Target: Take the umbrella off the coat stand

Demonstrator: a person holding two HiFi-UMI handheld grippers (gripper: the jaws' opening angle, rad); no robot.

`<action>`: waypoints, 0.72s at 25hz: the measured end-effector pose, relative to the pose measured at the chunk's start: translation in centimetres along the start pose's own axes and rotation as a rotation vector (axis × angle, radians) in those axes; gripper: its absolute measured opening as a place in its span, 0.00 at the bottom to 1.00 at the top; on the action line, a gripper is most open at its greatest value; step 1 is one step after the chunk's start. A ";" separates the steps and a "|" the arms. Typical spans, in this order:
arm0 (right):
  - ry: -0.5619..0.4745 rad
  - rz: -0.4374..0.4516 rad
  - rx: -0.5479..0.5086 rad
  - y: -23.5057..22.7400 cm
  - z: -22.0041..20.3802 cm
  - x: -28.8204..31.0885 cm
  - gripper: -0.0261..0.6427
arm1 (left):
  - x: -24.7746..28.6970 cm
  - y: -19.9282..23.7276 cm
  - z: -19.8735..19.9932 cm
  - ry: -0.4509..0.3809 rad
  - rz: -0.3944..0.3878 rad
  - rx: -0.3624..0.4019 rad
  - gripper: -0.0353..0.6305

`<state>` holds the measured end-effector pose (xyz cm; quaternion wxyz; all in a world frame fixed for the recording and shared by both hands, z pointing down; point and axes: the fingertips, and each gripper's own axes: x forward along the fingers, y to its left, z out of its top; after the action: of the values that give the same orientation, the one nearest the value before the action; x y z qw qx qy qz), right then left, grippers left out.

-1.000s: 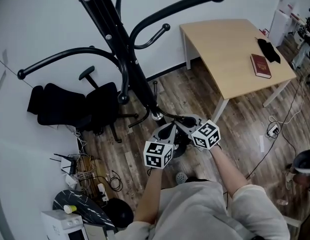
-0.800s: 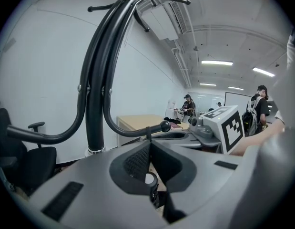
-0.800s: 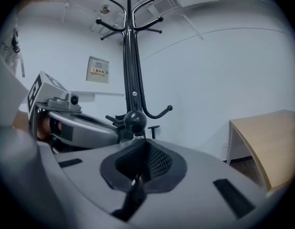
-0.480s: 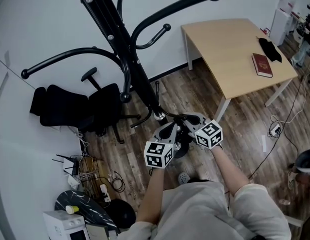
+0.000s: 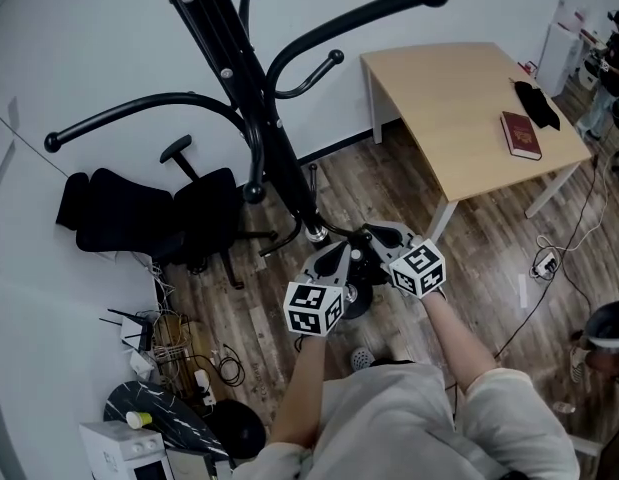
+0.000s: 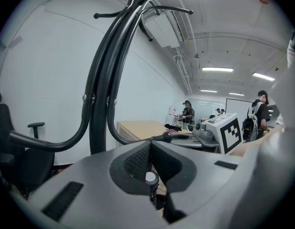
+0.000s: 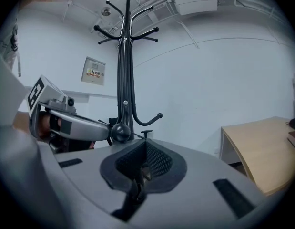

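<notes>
The black coat stand [image 5: 251, 108] rises from the floor, its pole [image 6: 97, 123] close ahead of both grippers. My left gripper [image 5: 334, 258] and right gripper [image 5: 374, 240] sit side by side at a low hook with a ball end [image 7: 121, 132]. In the left gripper view, the pads [image 6: 137, 161] are closed on a slim dark part of the umbrella with a pale round end [image 6: 150, 178]. In the right gripper view, the jaws are shut on a thin dark piece of the umbrella [image 7: 139, 179]. The rest of the umbrella is hidden under the grippers.
A wooden table [image 5: 469, 118] at the right carries a red book [image 5: 520, 132] and a black item [image 5: 537, 100]. A black office chair [image 5: 169, 208] stands left of the stand; cables and boxes [image 5: 159, 343] lie lower left. People [image 6: 259, 113] stand far off.
Both grippers stay at the low hook by the pole, barely shifted. Nothing else has visibly moved.
</notes>
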<state>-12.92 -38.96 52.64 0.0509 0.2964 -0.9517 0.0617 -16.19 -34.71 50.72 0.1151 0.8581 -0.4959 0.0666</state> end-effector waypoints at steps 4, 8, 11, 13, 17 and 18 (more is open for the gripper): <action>-0.003 -0.008 -0.014 -0.4 0.5 -0.5 0.05 | 0.3 -0.4 0.4 -0.009 -0.008 0.005 0.09; -0.005 -0.015 -0.034 -0.6 0.9 -1.1 0.05 | 0.5 -0.7 0.6 -0.017 -0.020 -0.001 0.09; -0.004 -0.018 -0.039 -0.4 1.2 -1.4 0.05 | 0.3 -0.8 0.5 -0.018 -0.021 -0.012 0.09; -0.001 -0.020 -0.047 -0.2 1.4 -1.8 0.05 | 0.0 -1.0 0.6 -0.019 -0.014 -0.015 0.09; -0.001 -0.022 -0.059 0.0 2.1 -2.7 0.05 | -0.1 -1.5 1.1 -0.027 -0.003 -0.011 0.09; 0.001 -0.020 -0.063 0.1 2.2 -2.9 0.05 | -0.2 -1.6 1.2 -0.031 0.000 -0.014 0.09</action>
<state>-10.76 -37.56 50.06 0.0611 0.3041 -0.9502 0.0313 -14.93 -34.13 49.31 0.1134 0.8584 -0.4979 0.0501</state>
